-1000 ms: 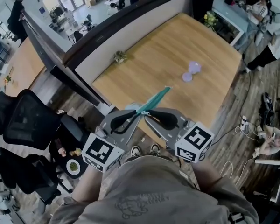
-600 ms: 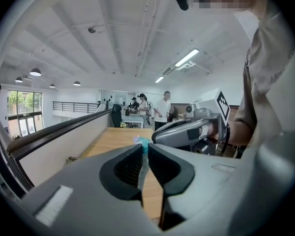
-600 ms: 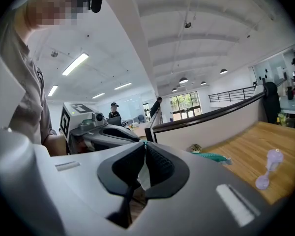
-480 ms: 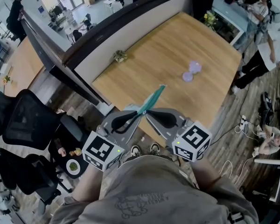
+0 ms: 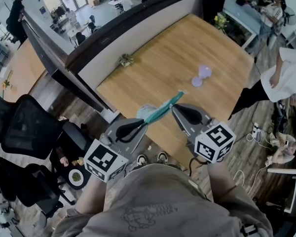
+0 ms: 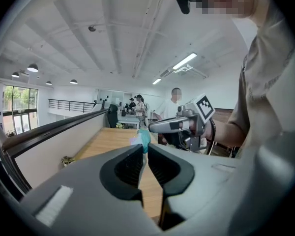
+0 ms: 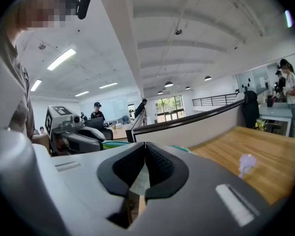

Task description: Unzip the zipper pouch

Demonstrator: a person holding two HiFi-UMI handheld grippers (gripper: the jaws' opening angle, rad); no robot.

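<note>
You held the teal zipper pouch (image 5: 163,107) over the worktop (image 5: 187,53), left gripper (image 5: 143,124) and right gripper (image 5: 174,107) fingers both clenched on it.

You're standing in an open-plan office: black swivel chairs (image 5: 24,127) near your wooden counter (image 5: 187,48), partitions (image 5: 133,41) splitting desk rows, people (image 5: 275,6) around other desks, strip lights (image 6: 185,61) overhead.

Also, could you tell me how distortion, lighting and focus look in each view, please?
Head view: fisheye bows the wooden table; light is even. Left gripper view: black circular vignette, ceiling light strip blown out. Right gripper view: same vignette, purple object looks soft.
</note>
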